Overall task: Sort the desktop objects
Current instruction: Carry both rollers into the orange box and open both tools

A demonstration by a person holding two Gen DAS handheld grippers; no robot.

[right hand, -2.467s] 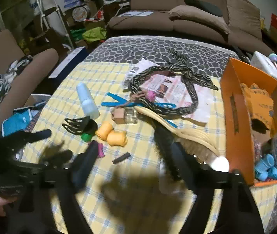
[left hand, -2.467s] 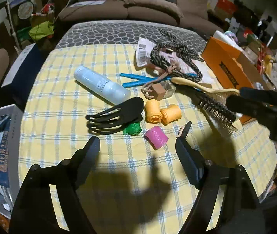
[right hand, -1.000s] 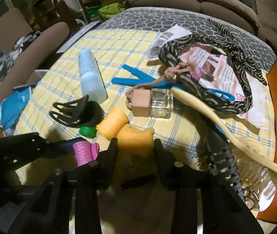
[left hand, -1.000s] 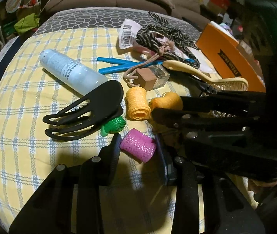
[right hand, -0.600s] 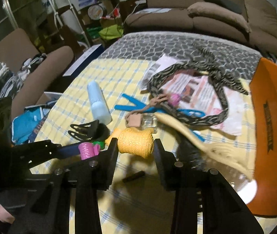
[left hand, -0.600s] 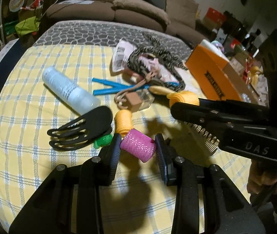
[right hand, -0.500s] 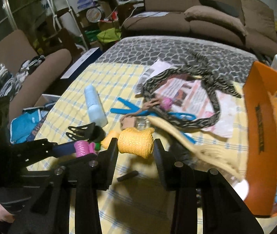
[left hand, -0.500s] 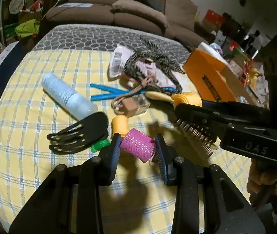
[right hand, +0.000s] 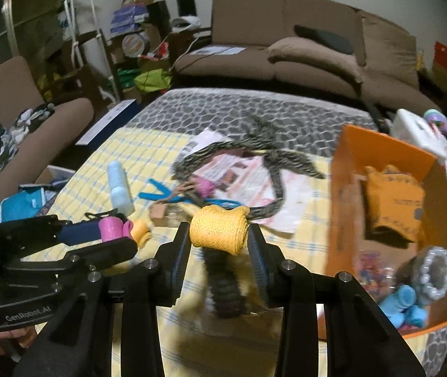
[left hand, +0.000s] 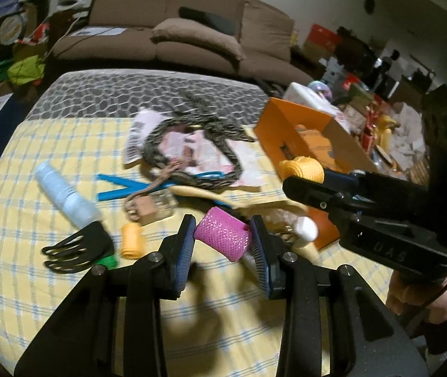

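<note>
Both rollers are now off the table. A second ago the pink roller (left hand: 222,235) lay on the yellow checked cloth (left hand: 35,144) with the left tongs (left hand: 223,235) closing in around it, and the yellow roller (right hand: 218,234) sat on the cloth between the fingers of the right tongs (right hand: 218,235). Now each is clamped and raised clear of the cloth.

Left tongs: narrowly open, pads pressed on both ends of the pink roller, which hangs between the fingertips above the cloth. Below and to the left of these tongs remain a second yellow roller (left hand: 131,239), a green roller (left hand: 107,262), a black hair claw (left hand: 77,248) and a white bottle (left hand: 66,196). The small glass bottle (left hand: 151,209) lies just ahead of them.

Right tongs: narrowly open, pads clamped on the yellow roller, which is carried in the air. The orange box (right hand: 383,163) stands ahead and to the right of these tongs; blue rollers (right hand: 402,306) already lie in its near corner. A dark hairbrush (right hand: 223,286) lies directly beneath the tongs.

Significance: the pick-up step is complete for two items at once. By judgement, the next step is transfer to the orange box, the right tongs being nearer. The mesh rollers look soft; excess squeeze could deform them.
</note>
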